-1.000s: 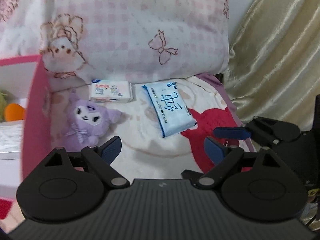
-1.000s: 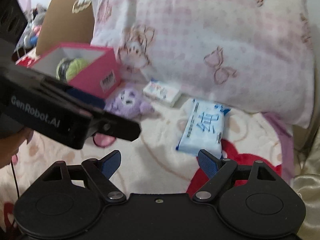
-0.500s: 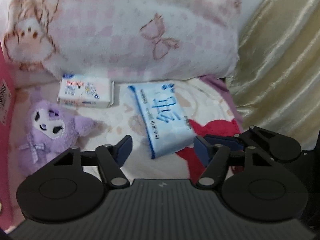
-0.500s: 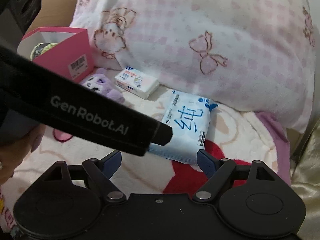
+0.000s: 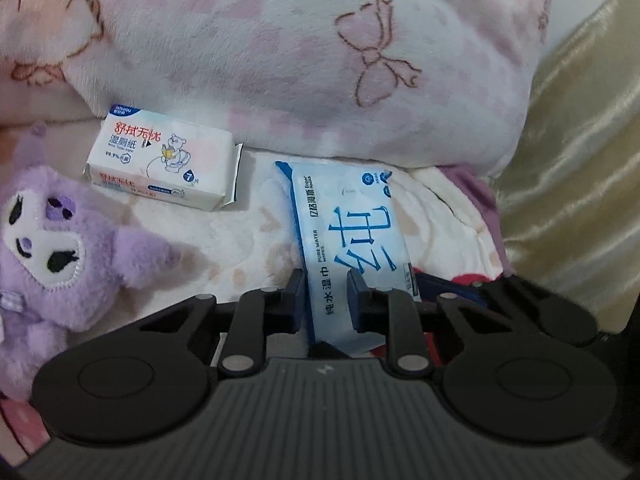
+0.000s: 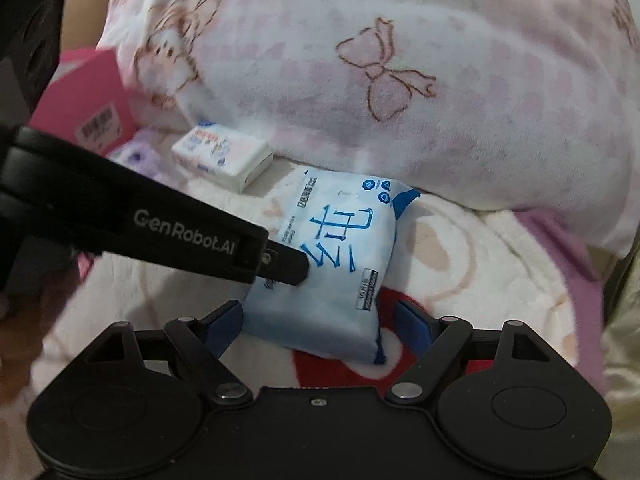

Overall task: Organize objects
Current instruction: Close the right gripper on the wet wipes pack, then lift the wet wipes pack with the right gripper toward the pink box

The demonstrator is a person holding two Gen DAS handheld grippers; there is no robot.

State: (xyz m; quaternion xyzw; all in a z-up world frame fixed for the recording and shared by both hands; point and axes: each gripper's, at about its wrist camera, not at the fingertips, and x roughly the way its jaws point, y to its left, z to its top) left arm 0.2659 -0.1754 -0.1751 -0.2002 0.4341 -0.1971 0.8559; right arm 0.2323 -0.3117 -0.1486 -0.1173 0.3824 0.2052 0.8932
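Two-handed pickup under way, early in the tidying: working on the blue pack of pure-water wipes [image 5: 360,232], flat on the fleece blanket [image 5: 240,240] of the bed, its far end just in front of the pink checked pillow [image 5: 320,60].

Left gripper [image 5: 322,296]: fingers just drawn in and now pinching a narrow strip along the near left side of the pack, wrapper between the pads. Angled steeply down toward the bed, coming in across the pack from the left as seen from the right wrist.

Right gripper [image 6: 320,316]: fingers spread wide, flanking the pack's near end, one on each side; left pad close to the wrapper's edge, contact hard to tell, right pad clearly apart. Also tilted down toward the blanket.

Next, probably: either close the right fingers across the near end for a second hold, or lift with the left pinch alone. Soft, slack wrapper, so likely to sag or slip from a thin edge grip. Destination presumably the pink box [image 6: 92,100] at the left.

Untouched so far: small white wet-tissue pack [image 5: 160,164] against the pillow, purple plush toy [image 5: 52,248] beside it.
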